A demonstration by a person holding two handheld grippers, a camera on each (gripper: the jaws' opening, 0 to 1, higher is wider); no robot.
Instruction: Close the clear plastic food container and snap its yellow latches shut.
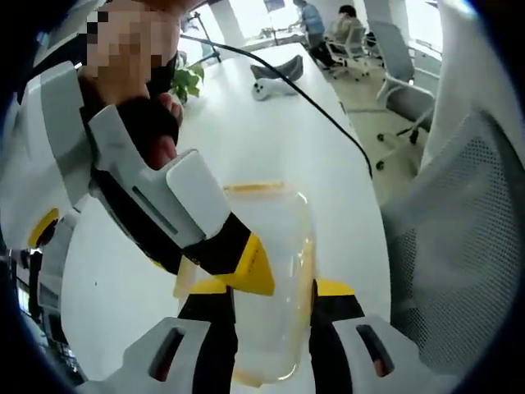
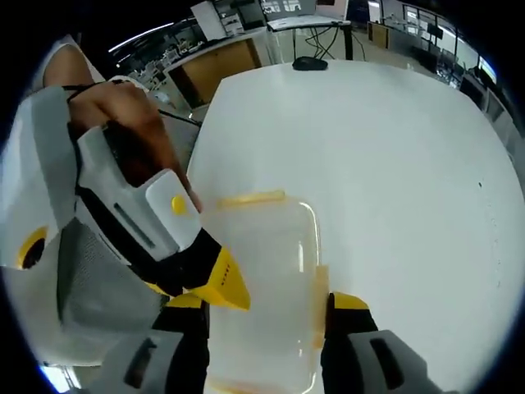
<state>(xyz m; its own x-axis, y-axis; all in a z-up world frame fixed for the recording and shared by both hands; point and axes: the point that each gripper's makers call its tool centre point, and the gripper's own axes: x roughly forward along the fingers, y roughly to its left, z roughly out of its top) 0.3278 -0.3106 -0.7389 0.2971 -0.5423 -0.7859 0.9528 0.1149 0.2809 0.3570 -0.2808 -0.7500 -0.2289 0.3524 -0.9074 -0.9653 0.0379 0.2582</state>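
Observation:
A clear plastic container [image 1: 275, 238] with its lid on lies on the white table [image 1: 271, 139]. A yellow latch [image 1: 254, 187] shows at its far end and another [image 1: 310, 263] on its right side. My left gripper [image 1: 271, 291] is open, its jaws standing on either side of the container's near end. The right gripper [image 1: 250, 267] comes in from the upper left, its yellow tip on the lid's left part. In the right gripper view the container [image 2: 262, 246] lies between the open jaws of my right gripper [image 2: 271, 304], and the left gripper [image 2: 223, 283] touches its left edge.
A black cable [image 1: 312, 103] runs across the table. A small plant [image 1: 189, 82] and a grey-white object [image 1: 275, 78] sit at its far end. Office chairs [image 1: 402, 90] stand to the right. A dark object [image 2: 310, 63] lies at the far table edge.

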